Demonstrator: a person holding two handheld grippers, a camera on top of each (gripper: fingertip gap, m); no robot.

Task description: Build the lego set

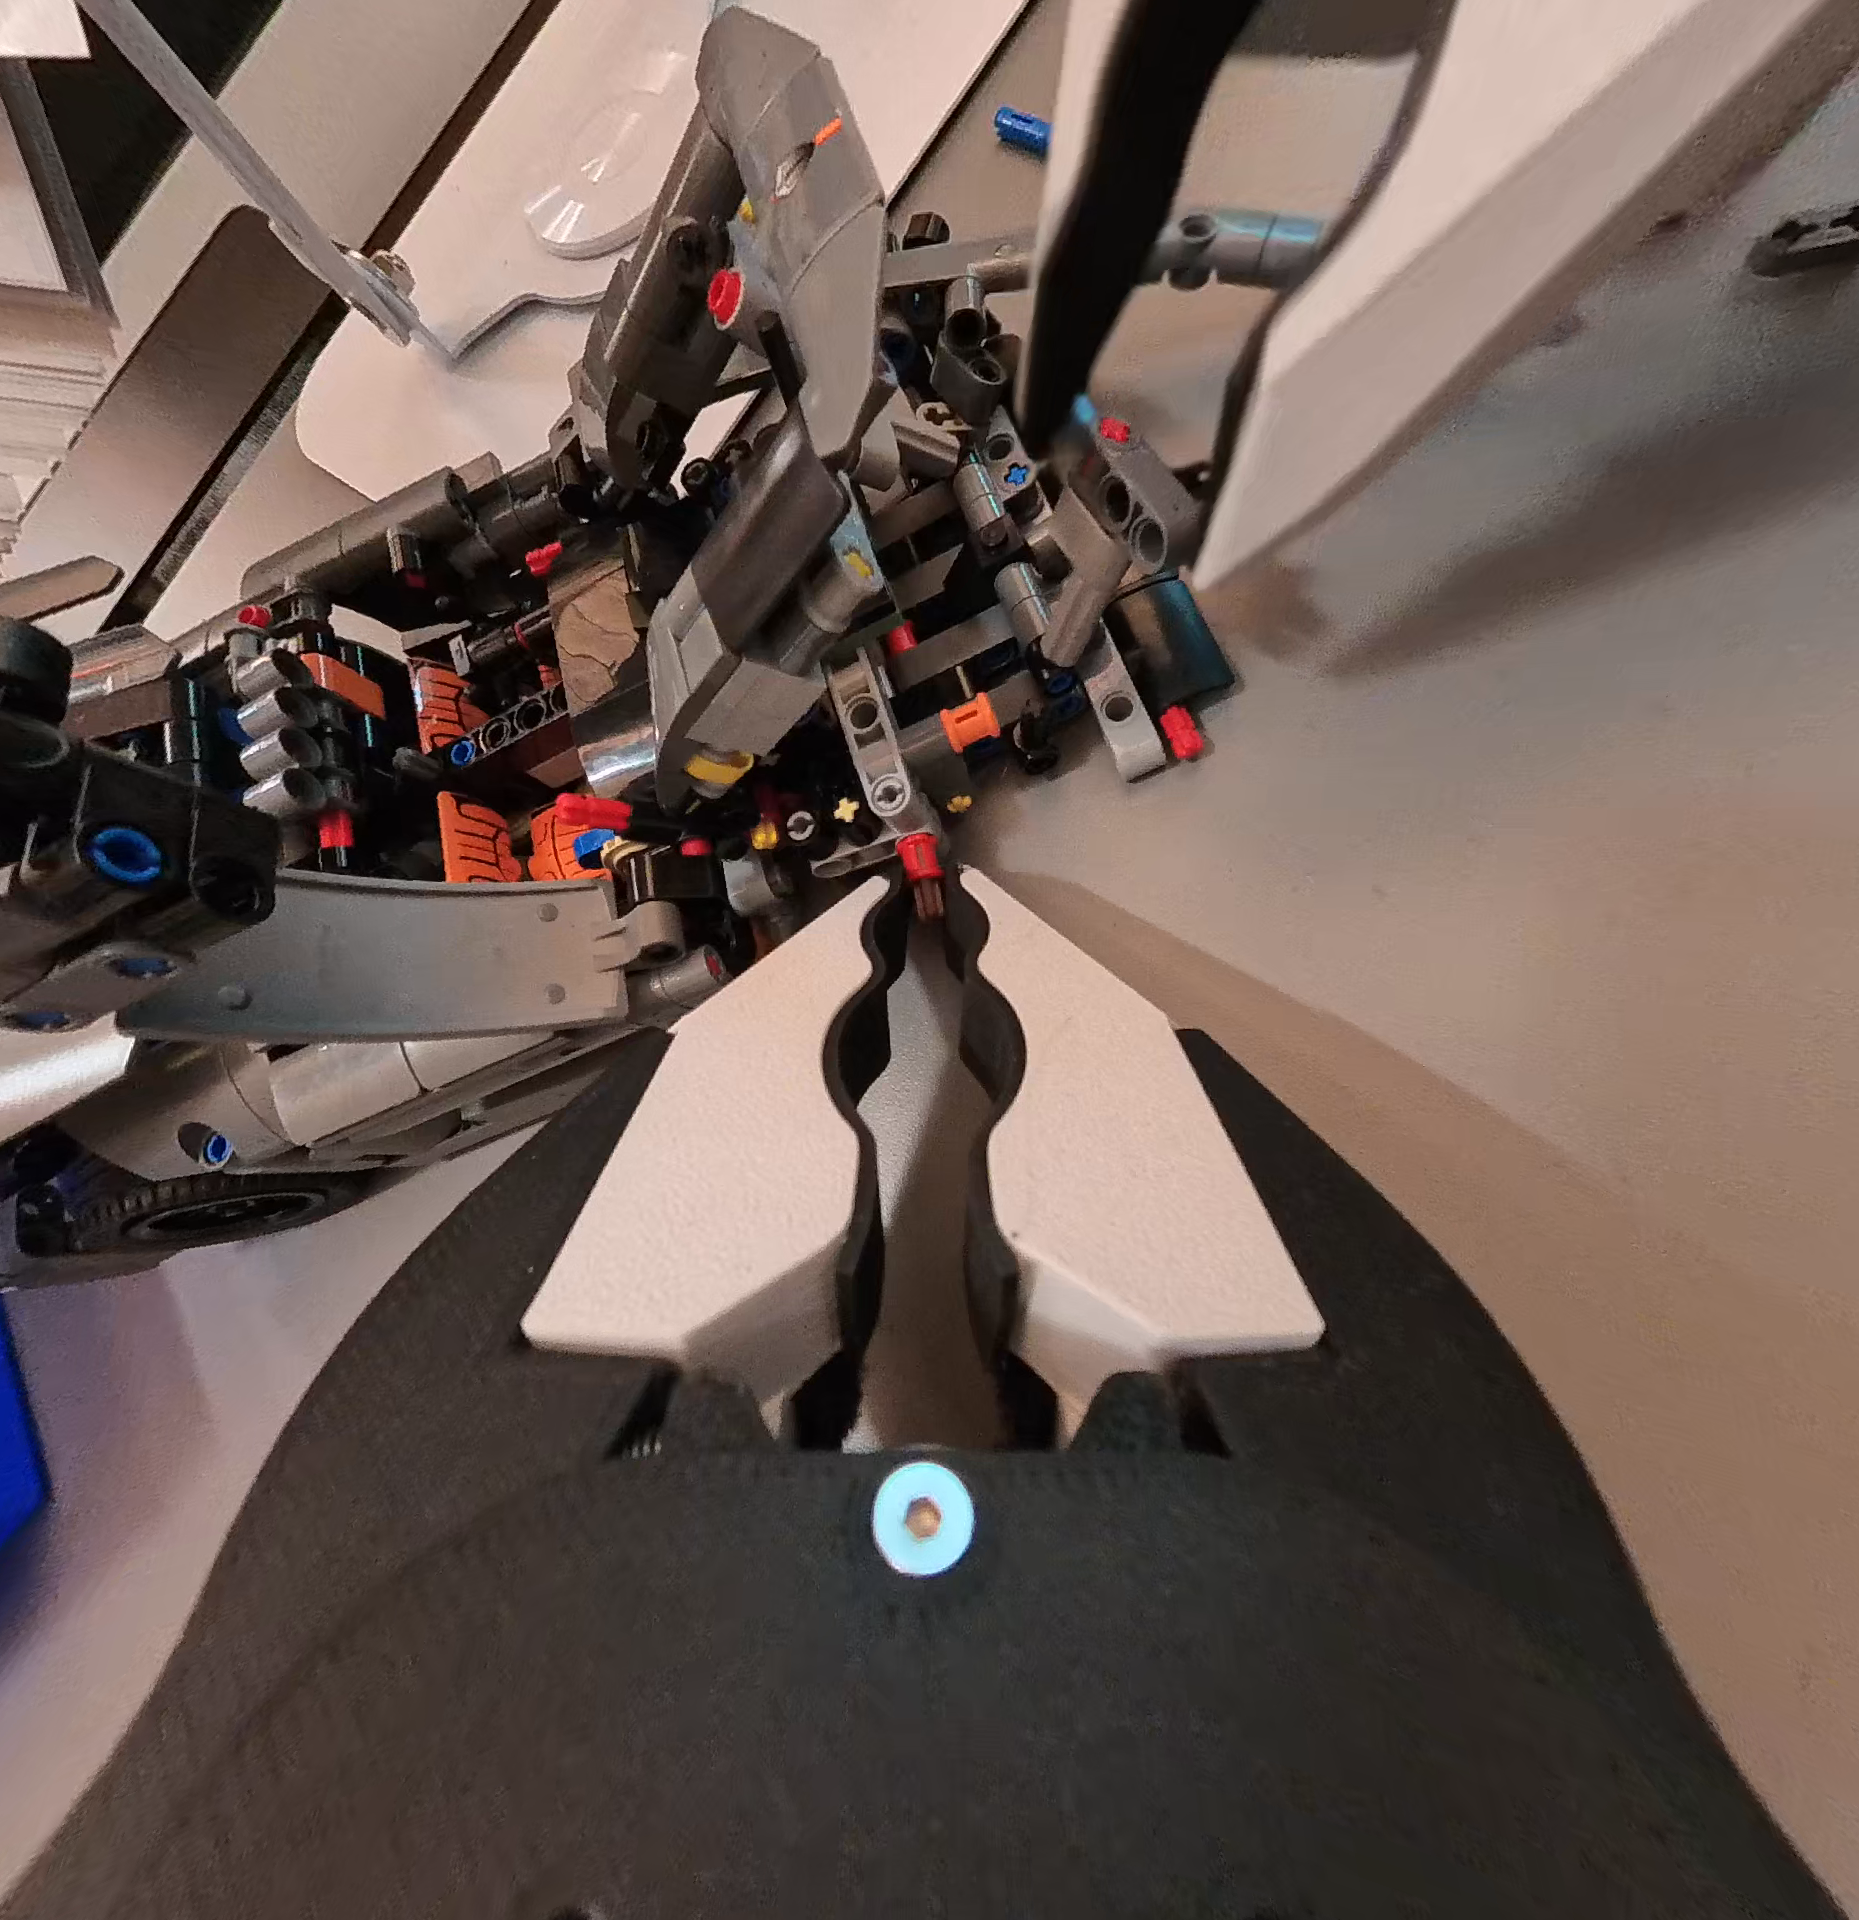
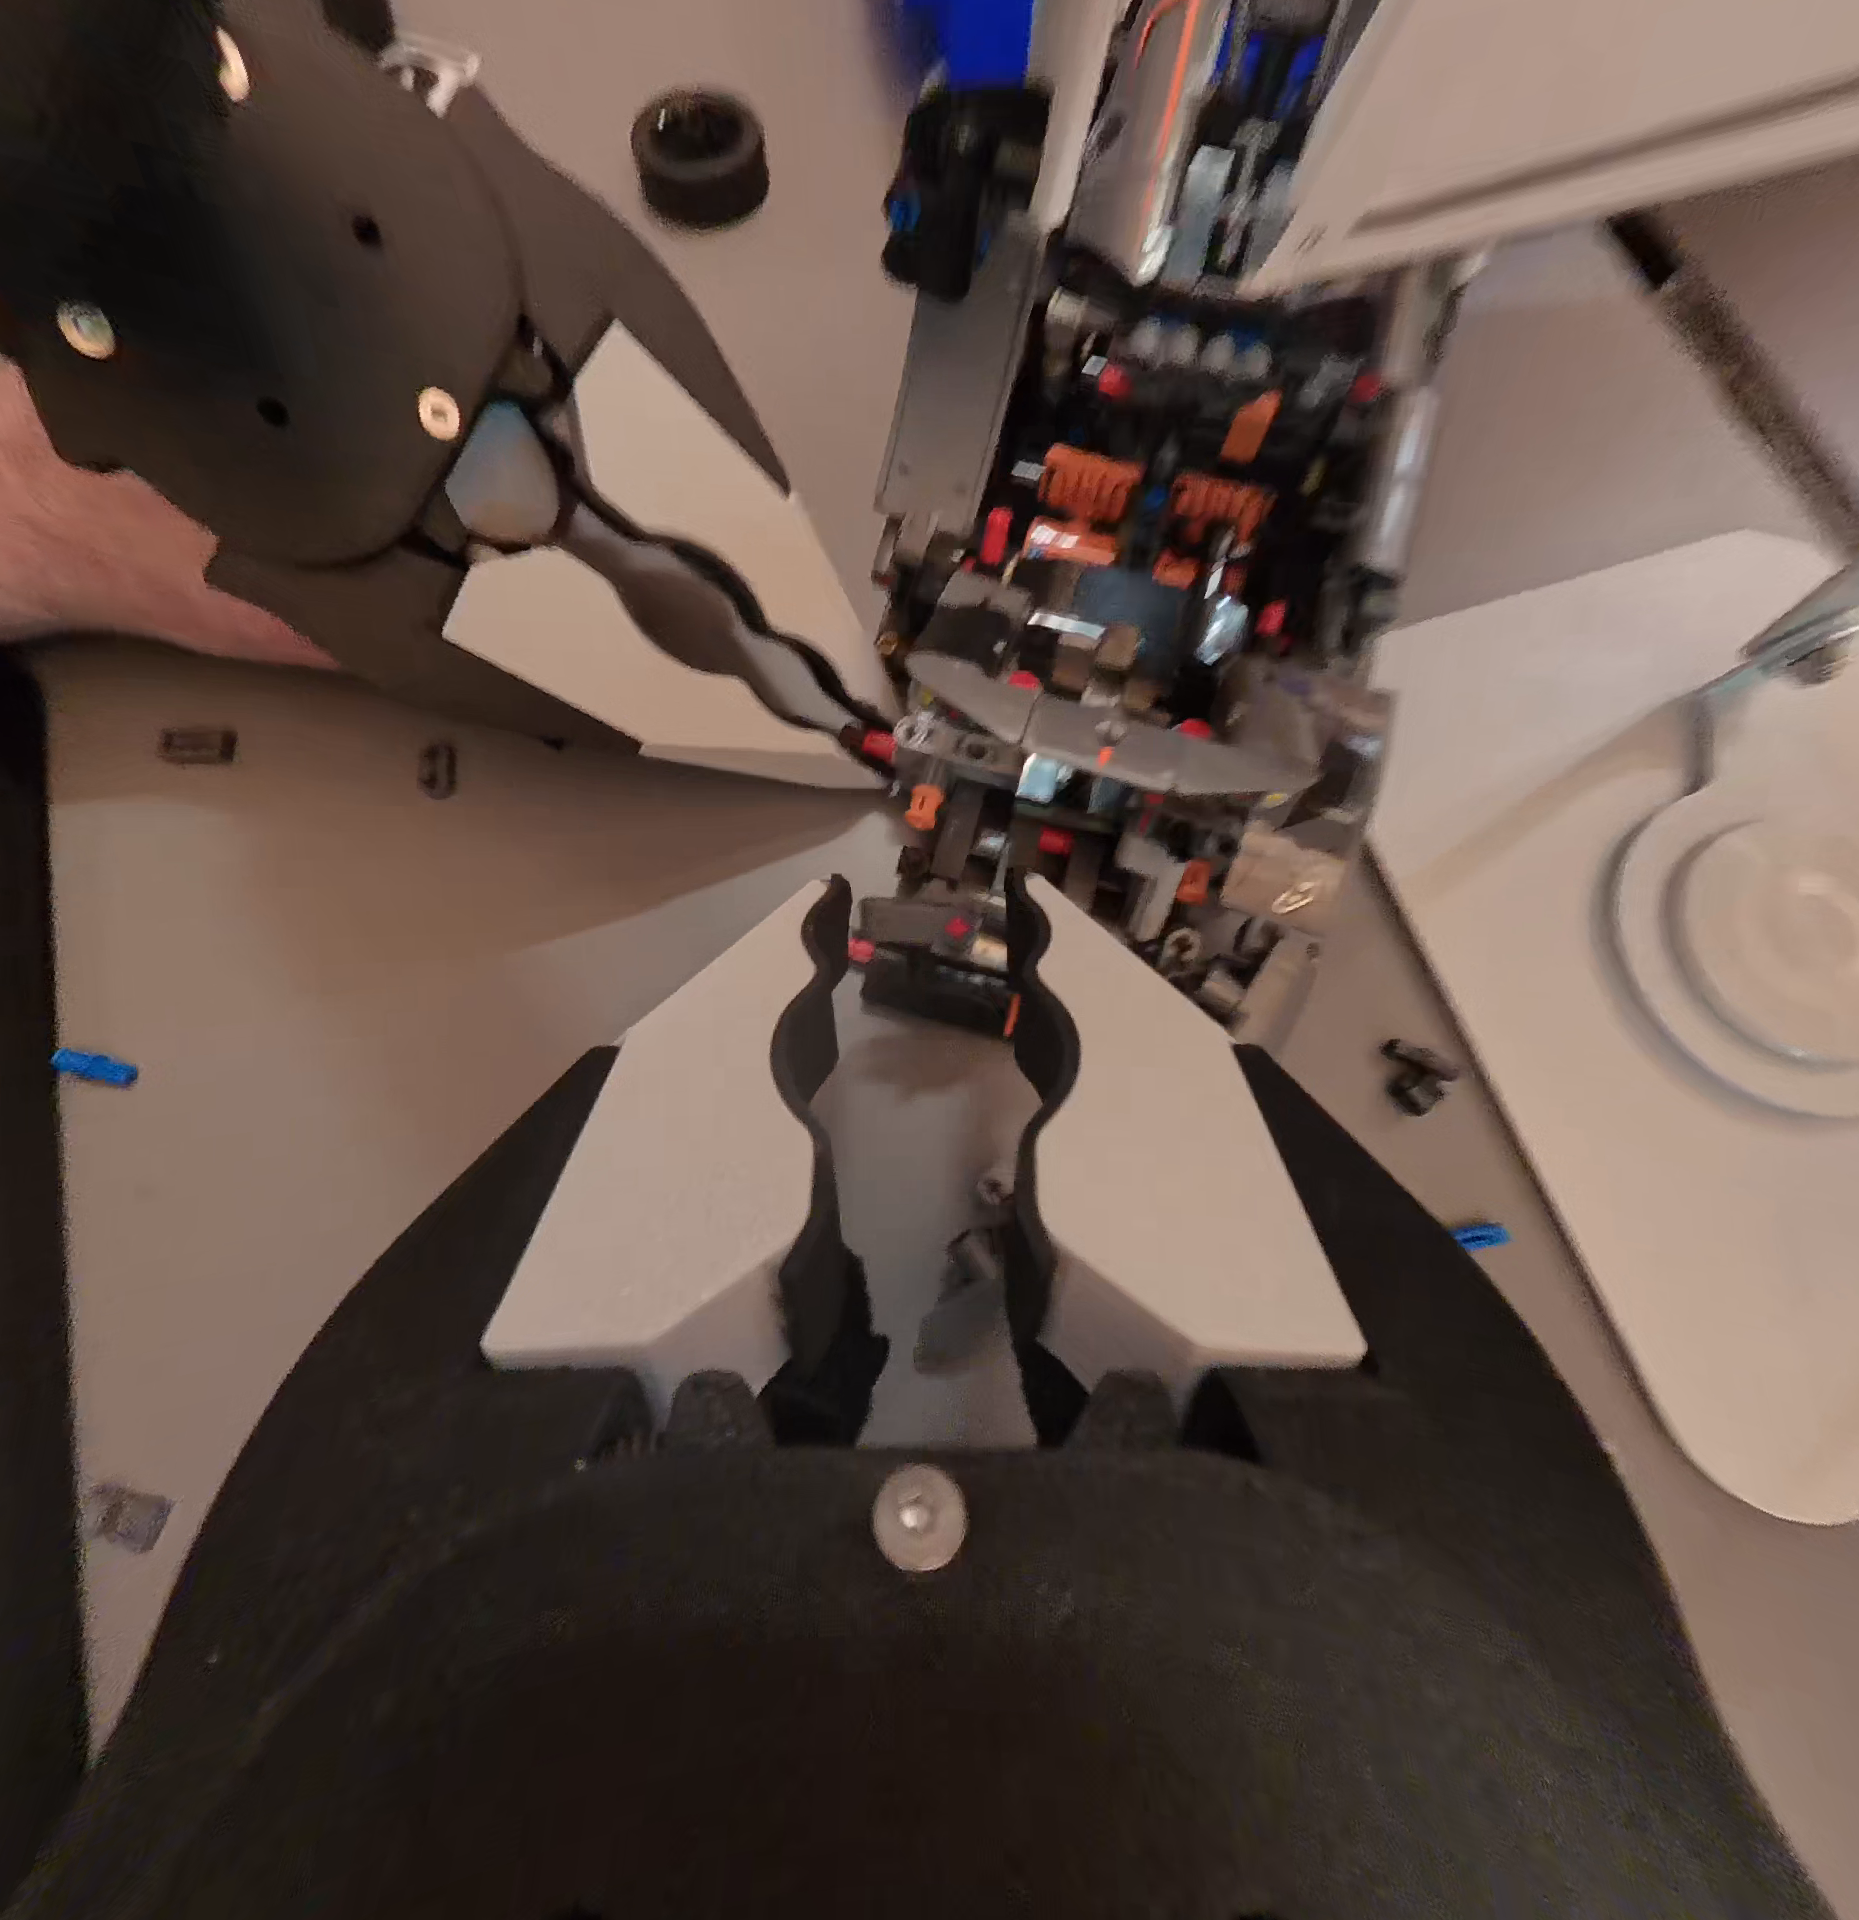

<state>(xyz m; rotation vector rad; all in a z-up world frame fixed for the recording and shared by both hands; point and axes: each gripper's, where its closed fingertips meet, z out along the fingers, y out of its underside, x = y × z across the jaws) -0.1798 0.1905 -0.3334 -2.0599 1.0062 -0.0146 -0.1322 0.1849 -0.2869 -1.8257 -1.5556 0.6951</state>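
Right, left gripper [image 1: 927, 883] is pinched tight on a red pin [image 1: 919, 860] at its tips, pin already nosing into a grey beam on the lego car [image 1: 551, 665] dead ahead. Right gripper [image 2: 925, 904] sits part-open round a black block w/ red bits [image 2: 930, 940] at the car's near end, bracing by the look of it. Step: seating the pin. Next, prob. a straight push, car kept steady.

From my left wrist view, the lego car [image 1: 551, 727] fills the frame's left and centre on the table [image 1: 1527, 935]; a loose pin [image 1: 1021, 128] lies behind it, upper right.
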